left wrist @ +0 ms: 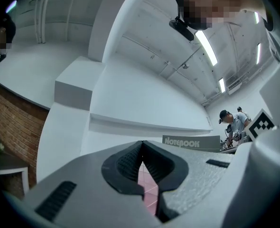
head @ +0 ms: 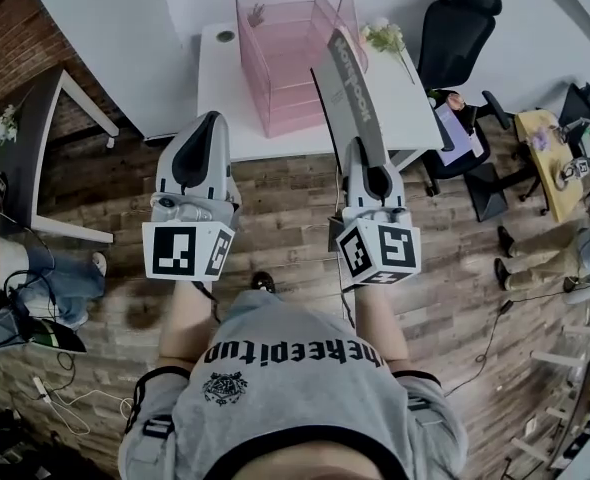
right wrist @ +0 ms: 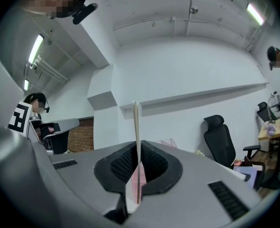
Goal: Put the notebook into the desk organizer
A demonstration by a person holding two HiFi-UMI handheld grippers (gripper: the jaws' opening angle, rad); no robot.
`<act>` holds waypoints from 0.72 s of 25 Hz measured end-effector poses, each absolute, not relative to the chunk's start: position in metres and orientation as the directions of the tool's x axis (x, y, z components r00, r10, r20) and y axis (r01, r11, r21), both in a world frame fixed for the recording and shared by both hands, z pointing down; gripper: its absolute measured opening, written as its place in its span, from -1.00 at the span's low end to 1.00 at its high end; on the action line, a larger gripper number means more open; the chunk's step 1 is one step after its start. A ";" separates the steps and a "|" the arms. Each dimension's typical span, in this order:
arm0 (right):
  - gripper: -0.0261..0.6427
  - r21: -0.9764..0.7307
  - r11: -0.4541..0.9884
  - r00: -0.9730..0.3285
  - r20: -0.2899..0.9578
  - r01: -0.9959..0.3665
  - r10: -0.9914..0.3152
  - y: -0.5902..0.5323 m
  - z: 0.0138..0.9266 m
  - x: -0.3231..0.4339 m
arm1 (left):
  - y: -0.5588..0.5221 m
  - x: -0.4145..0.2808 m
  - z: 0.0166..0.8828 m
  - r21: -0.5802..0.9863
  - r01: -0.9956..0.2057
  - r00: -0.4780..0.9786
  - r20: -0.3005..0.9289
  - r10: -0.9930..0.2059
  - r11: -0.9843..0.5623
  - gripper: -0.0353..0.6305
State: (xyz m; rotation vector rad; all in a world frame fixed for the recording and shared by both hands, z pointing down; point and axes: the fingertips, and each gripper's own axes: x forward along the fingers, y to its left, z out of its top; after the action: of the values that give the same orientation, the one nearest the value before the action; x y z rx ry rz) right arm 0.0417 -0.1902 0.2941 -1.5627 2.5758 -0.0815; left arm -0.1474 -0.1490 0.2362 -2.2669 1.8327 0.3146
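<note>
The right gripper [head: 368, 160] clamps the notebook [head: 353, 88] upright at centre frame, ready to slot into the organizer [head: 275, 68], while the left gripper [head: 210, 120] jaws sit closed and empty.

You hold two grippers: one left gripper [head: 210, 120] and one right gripper [head: 369, 164]. You have one notebook [head: 350, 88], one pink organizer [head: 290, 58], one white table [head: 220, 108], and two black chairs [head: 460, 18] [head: 580, 103] at far right.

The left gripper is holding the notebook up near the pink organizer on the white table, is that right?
No: the right gripper is holding the notebook up near the pink organizer on the white table; the right gripper view shows it clamped edge-on between the jaws.
</note>
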 end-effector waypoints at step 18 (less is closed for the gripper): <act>-0.89 -0.567 0.297 -0.440 0.131 -0.768 -0.888 -0.241 0.400 0.047 | -0.208 -0.167 0.273 0.003 -0.961 0.269 -0.237 -0.934 -0.277 -0.88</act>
State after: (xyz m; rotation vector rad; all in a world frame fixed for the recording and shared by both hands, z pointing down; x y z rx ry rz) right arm 0.0474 -0.2412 0.4004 -1.5287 2.3544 -0.8468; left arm -0.1670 -0.2076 0.2732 -2.3864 1.7957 0.2897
